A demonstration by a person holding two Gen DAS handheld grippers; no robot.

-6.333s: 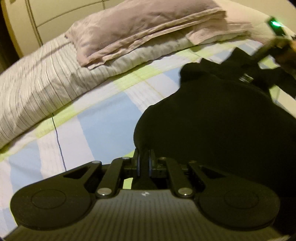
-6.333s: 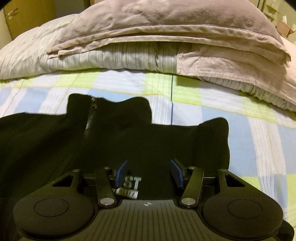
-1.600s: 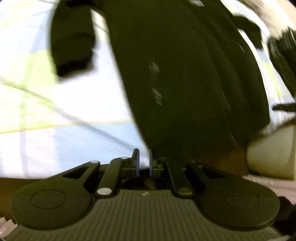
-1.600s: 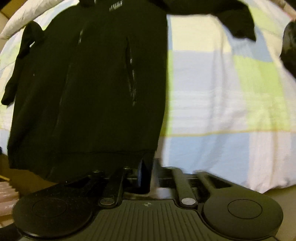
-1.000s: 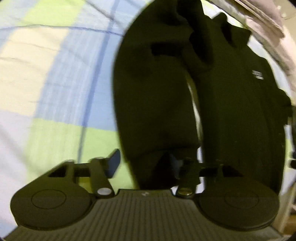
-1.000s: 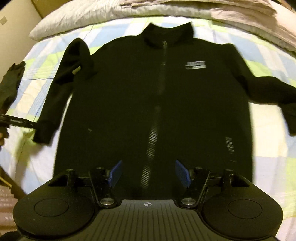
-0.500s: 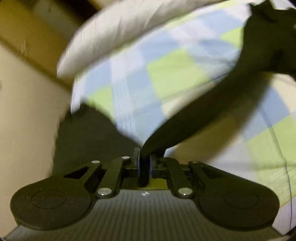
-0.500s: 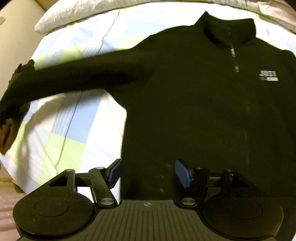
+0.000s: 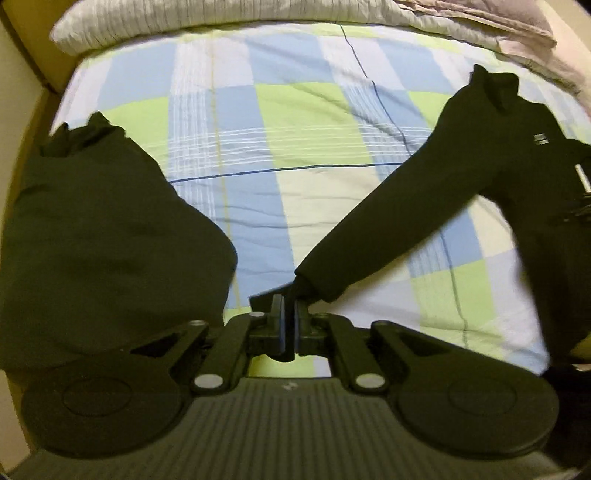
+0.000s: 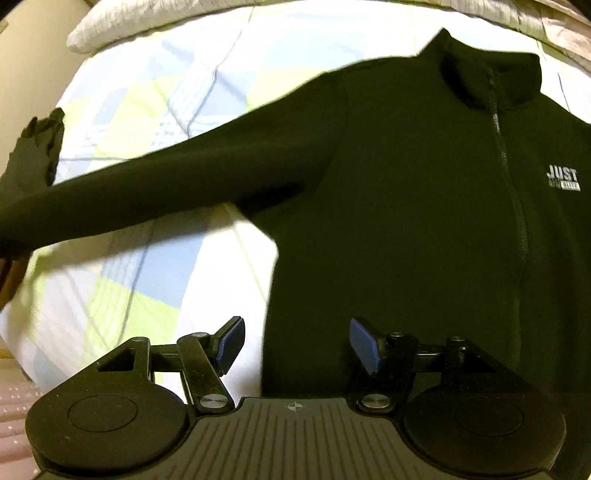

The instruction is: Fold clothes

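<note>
left gripper [image 9: 289, 314] — steeply downward, sleeve [image 9: 384, 218] pinched

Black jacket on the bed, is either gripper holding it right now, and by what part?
The left gripper pinches the black jacket by its sleeve cuff. The right gripper is open, holding nothing.

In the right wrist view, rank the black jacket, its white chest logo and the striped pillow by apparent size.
1. black jacket: fills most of the frame.
2. striped pillow: a strip at the top edge, partly cut off.
3. white chest logo: smallest.
</note>
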